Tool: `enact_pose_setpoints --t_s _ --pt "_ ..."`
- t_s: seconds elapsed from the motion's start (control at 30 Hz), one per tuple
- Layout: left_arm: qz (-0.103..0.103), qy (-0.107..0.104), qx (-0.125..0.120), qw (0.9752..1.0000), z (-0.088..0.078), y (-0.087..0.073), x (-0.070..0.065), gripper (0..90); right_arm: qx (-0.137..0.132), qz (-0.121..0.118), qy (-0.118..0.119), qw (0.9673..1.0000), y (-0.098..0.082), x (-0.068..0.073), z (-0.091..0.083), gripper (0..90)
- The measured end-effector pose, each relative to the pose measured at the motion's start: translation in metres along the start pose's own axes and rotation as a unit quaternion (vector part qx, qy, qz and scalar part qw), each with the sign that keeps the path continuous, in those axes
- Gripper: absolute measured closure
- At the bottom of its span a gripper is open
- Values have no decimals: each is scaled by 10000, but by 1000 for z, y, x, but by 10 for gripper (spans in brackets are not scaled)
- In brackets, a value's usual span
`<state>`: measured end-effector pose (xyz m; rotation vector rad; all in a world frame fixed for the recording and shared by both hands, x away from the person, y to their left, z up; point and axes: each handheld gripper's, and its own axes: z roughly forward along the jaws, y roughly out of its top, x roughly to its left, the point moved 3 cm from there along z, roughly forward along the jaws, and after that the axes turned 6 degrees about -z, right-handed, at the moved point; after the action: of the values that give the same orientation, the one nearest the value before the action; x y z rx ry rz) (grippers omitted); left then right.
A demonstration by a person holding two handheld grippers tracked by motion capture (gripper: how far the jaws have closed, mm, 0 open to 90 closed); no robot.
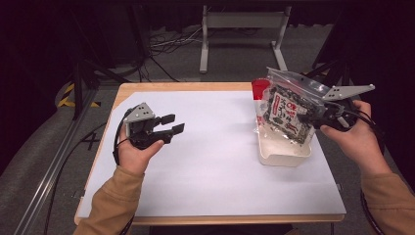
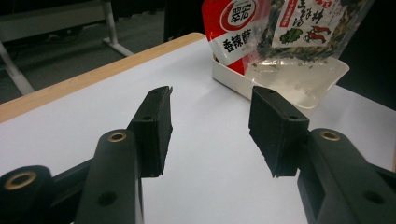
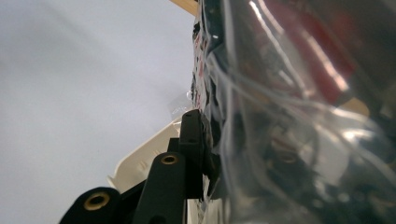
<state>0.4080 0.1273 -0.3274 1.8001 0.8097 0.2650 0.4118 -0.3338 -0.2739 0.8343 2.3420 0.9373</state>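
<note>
A clear plastic snack bag (image 1: pixel 286 111), printed in red and white and filled with dark dried pieces, is being held up at the right side of the surface (image 1: pixel 210 161) by the right tool (image 1: pixel 313 117), whose jaws are being kept clamped on the bag's right-hand edge. The bag is hanging roughly upright and slightly tilted, with its lower end dipping into a shallow white tray (image 1: pixel 284 154) that is sitting on the white sheet covering the surface. In the right gripper view the crinkled film of the bag (image 3: pixel 289 121) is lying right against the inner face of the one black jaw that is showing, with the tray's rim (image 3: pixel 140 161) just below and behind it; the second jaw is being hidden by the bag. The left tool (image 1: pixel 171 125) is being held well apart from the bag, over the left part of the surface, pointing toward the bag and tray. Its jaws are standing apart with nothing between them. In the left gripper view the bag (image 2: pixel 261 32) and tray (image 2: pixel 299 81) are being seen beyond the two spread pads, closer to the pad seen on the right.
</note>
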Motion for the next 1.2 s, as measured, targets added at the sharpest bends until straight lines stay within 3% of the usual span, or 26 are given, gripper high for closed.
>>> enact_pose_setpoints --t_s 0.33,0.57,0.63,0.93,1.0,1.03,1.07,1.13,1.2 --pt "-40 -4 66 10000 2 -1 0 494 189 186 128 9996 -19 1 23 747" --pt "-38 -4 71 10000 4 -2 0 492 144 215 165 9995 -28 1 29 747" --pt "-36 -20 100 9999 5 -2 -1 491 184 331 226 9990 -34 1 33 746" --pt "-28 -22 144 9999 6 -3 -1 488 -65 401 167 9990 -50 1 40 735" --pt "-10 16 136 9999 5 -3 1 478 -285 299 7 9991 -50 -1 38 678" --pt "-41 17 138 9999 4 -4 1 469 -414 256 -42 9988 -51 -1 37 587" --pt "-47 20 128 9999 4 -5 1 461 -676 388 -52 9969 -52 -1 36 472" --pt "-27 62 123 9999 1 -8 2 435 -995 731 -2 9923 -57 -1 32 375" --pt "33 129 90 9999 -2 -13 4 394 -1094 793 -149 9907 -66 0 28 309"
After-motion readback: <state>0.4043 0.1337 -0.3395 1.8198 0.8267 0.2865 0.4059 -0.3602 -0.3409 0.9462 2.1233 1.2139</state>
